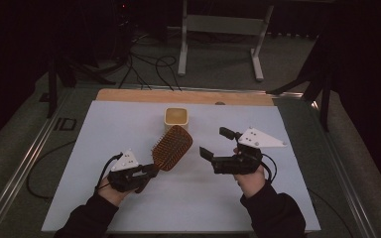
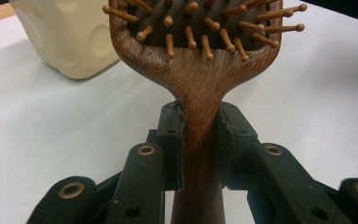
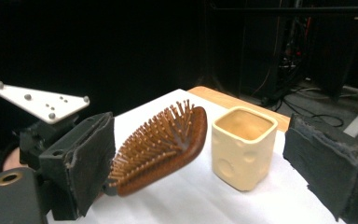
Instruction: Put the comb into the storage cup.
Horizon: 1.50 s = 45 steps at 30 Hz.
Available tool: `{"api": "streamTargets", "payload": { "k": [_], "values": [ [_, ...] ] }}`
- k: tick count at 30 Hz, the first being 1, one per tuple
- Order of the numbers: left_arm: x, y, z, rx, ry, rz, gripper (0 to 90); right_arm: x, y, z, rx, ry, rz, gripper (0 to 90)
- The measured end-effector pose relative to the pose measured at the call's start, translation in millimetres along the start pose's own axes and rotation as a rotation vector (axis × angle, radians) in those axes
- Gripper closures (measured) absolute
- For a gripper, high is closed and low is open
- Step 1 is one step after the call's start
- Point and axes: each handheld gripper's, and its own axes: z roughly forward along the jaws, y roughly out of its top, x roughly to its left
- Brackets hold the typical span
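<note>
Surface (image 1: pixel 129 119): flat white sheet over a light wooden board, whose bare far edge shows.

Right gripper (image 1: pixel 217 144): black, two-jaw, grey three-cornered plate on top, held above the surface at right; jaws spread wide, holding nothing.

Left gripper (image 1: pixel 151 170): black, two-jaw, grey plate on top, at lower left; jaws closed on the hairbrush handle.

Brown wooden paddle hairbrush (image 1: pixel 172 147): oval head with ball-tipped wooden bristles, raised off the surface and angled toward the cup, head near the cup's front.

Cream square cup (image 1: pixel 176 119): dimpled sides, upright, open top, standing at the surface's far middle.
</note>
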Motion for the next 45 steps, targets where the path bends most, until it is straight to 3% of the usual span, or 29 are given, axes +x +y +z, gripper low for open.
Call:
{"api": "streamTargets", "payload": {
  "k": [6,17,21,29,33,36,41,45],
  "values": [
    [-0.3,0.2,-0.4,-0.006,-0.001,-0.003,74.1,-1.8,4.1,9.1,0.006,0.001,0.042,8.8],
    [-0.7,0.3,-0.4,-0.011,-0.003,-0.003,74.1,-3.3,0.6,31.9,0.053,0.052,0.130,8.5],
    [-0.5,0.3,-0.4,-0.011,-0.007,-0.004,74.1,-3.9,-3.6,44.2,0.067,0.094,0.202,8.5],
    [-1.0,0.6,-1.0,-0.018,0.001,0.002,74.1,-11.0,-11.0,58.8,0.092,0.082,0.370,8.5],
    [-1.4,0.9,-0.9,-0.020,-0.002,0.007,74.1,-12.8,-15.5,65.7,0.094,0.043,0.467,8.5],
    [-1.5,1.4,-1.3,-0.020,-0.004,0.012,74.0,-13.2,-19.4,70.7,0.094,0.058,0.542,8.5],
    [-1.9,1.2,-1.5,-0.022,0.007,0.014,74.0,-8.9,-23.6,78.0,0.107,0.075,0.598,8.5],
    [-2.4,1.1,-1.3,-0.027,0.011,0.016,74.0,-5.8,-26.8,83.0,0.125,0.115,0.628,8.6]
  ]
}}
